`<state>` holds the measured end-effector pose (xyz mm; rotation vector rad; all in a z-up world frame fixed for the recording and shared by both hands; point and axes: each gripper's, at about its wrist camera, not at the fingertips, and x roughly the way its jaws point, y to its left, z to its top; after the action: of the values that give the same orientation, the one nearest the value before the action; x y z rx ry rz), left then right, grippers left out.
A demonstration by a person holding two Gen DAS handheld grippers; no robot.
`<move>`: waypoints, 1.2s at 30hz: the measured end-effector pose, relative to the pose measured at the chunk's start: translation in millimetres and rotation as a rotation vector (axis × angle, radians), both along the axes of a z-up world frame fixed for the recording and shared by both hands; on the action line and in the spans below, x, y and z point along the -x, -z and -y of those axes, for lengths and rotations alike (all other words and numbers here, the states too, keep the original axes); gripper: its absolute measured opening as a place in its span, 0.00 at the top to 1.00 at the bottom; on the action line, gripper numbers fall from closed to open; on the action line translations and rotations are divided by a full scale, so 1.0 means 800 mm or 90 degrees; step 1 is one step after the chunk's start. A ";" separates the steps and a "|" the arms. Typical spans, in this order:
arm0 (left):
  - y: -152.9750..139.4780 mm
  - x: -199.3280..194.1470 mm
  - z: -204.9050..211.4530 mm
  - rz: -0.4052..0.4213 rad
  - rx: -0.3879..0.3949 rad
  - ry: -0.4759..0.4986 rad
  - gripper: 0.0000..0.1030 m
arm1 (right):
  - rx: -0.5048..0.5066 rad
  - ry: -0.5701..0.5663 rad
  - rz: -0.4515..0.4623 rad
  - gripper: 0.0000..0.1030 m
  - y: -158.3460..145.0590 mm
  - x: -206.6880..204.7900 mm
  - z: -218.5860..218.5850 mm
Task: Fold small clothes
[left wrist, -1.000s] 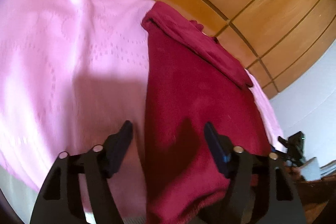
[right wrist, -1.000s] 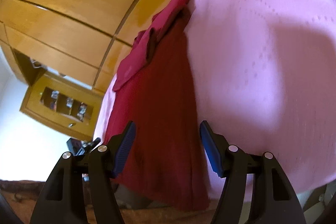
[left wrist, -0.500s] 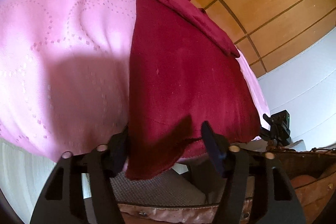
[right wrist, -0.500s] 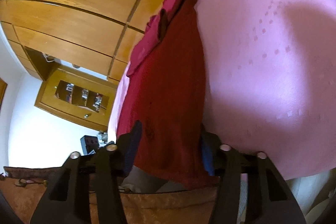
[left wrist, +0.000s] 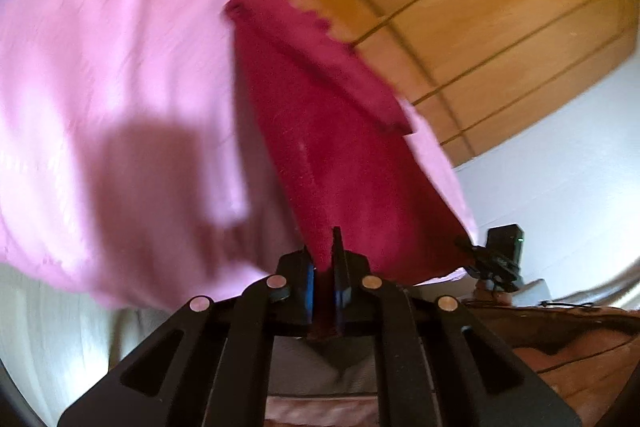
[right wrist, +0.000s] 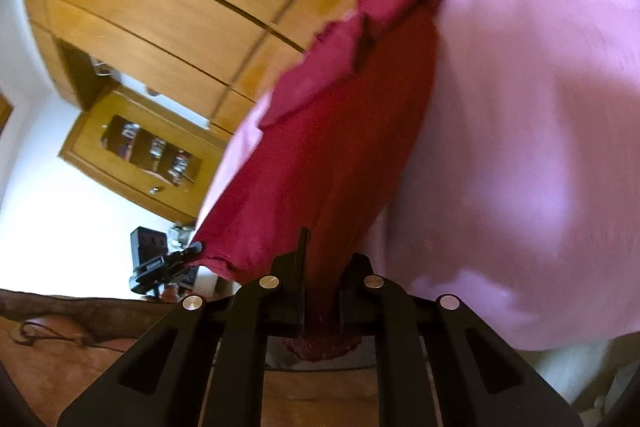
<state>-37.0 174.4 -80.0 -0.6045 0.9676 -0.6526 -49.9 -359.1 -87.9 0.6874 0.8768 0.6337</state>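
Observation:
A dark red garment [left wrist: 328, 147] lies on a pink bedspread [left wrist: 112, 75], its far end folded over near the wooden wardrobe. My left gripper [left wrist: 325, 267] is shut on the garment's near hem at its left corner. In the right wrist view the same garment [right wrist: 340, 147] stretches away from me, and my right gripper [right wrist: 320, 287] is shut on its near hem at the right corner; a bit of hem bunches behind the jaws. The near edge is lifted off the bed between the two grippers. The other gripper [right wrist: 168, 263] shows small at the left.
A wooden wardrobe [left wrist: 460, 7] stands behind the bed. A wooden cabinet with glass doors [right wrist: 140, 151] is at the left on a white wall. The pink bedspread [right wrist: 520, 107] hangs over the bed's near edge. A brown cushion [right wrist: 80, 347] lies below.
Both grippers have closed on the garment's near hem; they were open around it half a second ago. The near edge is now pulled taut and raised, and both views blur from motion.

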 end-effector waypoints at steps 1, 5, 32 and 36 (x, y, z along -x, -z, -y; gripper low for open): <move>-0.009 0.002 0.001 0.014 0.017 0.004 0.94 | -0.007 -0.001 0.012 0.90 -0.007 0.002 0.000; -0.030 0.014 0.005 0.050 0.038 0.019 0.95 | -0.042 -0.006 0.068 0.90 -0.031 0.013 0.007; -0.058 -0.063 -0.036 0.032 0.275 -0.059 0.94 | -0.323 0.064 0.136 0.90 -0.068 -0.063 0.058; -0.050 -0.127 -0.038 0.012 0.265 -0.094 0.94 | -0.296 0.072 0.107 0.90 -0.076 -0.120 0.058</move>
<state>64.8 204.7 -39.7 -1.0251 0.7630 -0.7315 45.8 -405.7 -27.2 1.0769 0.5311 0.7907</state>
